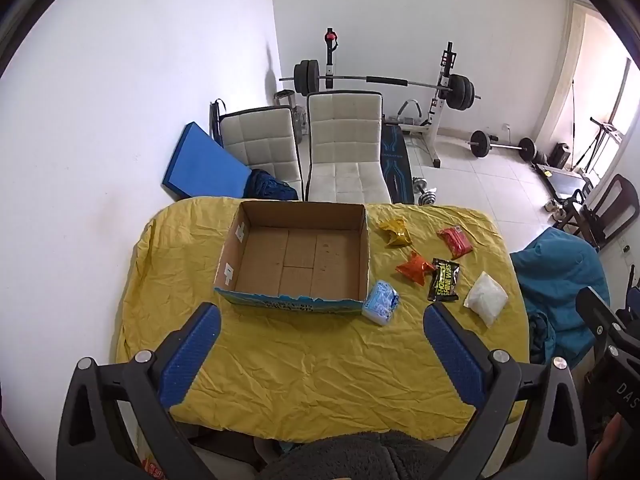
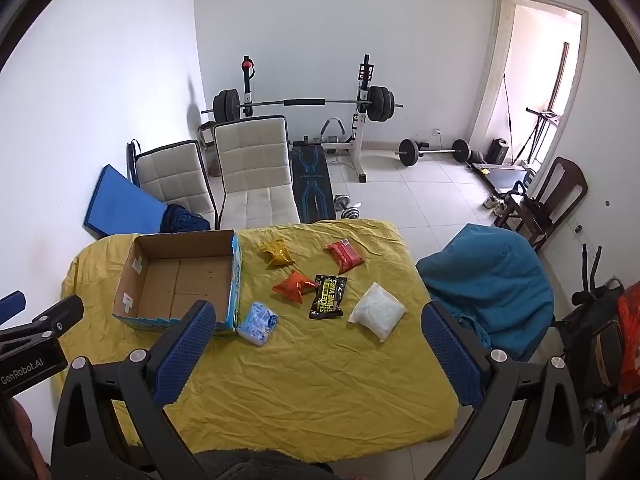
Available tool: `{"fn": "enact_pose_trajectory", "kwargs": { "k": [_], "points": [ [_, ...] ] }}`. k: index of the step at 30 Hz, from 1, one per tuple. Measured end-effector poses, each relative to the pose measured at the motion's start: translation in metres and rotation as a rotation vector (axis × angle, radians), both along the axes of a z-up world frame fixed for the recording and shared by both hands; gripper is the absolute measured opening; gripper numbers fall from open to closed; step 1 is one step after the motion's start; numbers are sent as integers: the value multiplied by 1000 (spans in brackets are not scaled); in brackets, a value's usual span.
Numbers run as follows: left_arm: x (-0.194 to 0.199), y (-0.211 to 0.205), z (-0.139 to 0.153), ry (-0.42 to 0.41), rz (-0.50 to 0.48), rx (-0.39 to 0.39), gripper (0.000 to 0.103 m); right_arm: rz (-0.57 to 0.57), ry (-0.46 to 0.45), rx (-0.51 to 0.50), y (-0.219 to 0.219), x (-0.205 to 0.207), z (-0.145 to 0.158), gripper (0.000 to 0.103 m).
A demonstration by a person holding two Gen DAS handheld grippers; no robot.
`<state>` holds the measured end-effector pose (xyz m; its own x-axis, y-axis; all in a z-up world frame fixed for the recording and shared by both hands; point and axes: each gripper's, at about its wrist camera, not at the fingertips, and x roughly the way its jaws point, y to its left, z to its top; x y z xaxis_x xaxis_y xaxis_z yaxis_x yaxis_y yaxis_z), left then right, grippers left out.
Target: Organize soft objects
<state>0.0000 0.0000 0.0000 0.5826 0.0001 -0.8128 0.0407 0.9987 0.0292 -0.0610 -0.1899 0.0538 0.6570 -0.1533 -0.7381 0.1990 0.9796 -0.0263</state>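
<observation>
An empty cardboard box (image 1: 240,264) (image 2: 128,276) stands on the yellow-covered table (image 1: 304,368) (image 2: 320,380). Right of it lie several soft packets: a pale blue one (image 1: 381,303) (image 2: 257,323) against the box corner, a yellow one (image 1: 395,232) (image 2: 277,254), an orange one (image 1: 415,267) (image 2: 294,286), a red one (image 1: 455,241) (image 2: 344,256), a black wipes pack (image 1: 444,280) (image 2: 328,296) and a white pouch (image 1: 486,298) (image 2: 378,312). My left gripper (image 1: 320,314) hovers open before the box. My right gripper (image 2: 316,316) hovers open over the packets, touching nothing.
Two white chairs (image 1: 344,148) (image 2: 252,168) stand behind the table. A chair draped in teal cloth (image 1: 560,280) (image 2: 488,280) is at the table's right side. A weight bench and barbells (image 2: 304,104) fill the far floor. A blue mat (image 1: 204,164) leans on the left wall.
</observation>
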Motion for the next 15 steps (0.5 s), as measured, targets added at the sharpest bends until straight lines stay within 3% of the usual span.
{"fn": "enact_pose_trajectory", "kwargs": {
  "k": [15],
  "points": [
    [-5,1,1,-10,1,-23,103,9,8,-32,6,3,-2,103]
  ]
}}
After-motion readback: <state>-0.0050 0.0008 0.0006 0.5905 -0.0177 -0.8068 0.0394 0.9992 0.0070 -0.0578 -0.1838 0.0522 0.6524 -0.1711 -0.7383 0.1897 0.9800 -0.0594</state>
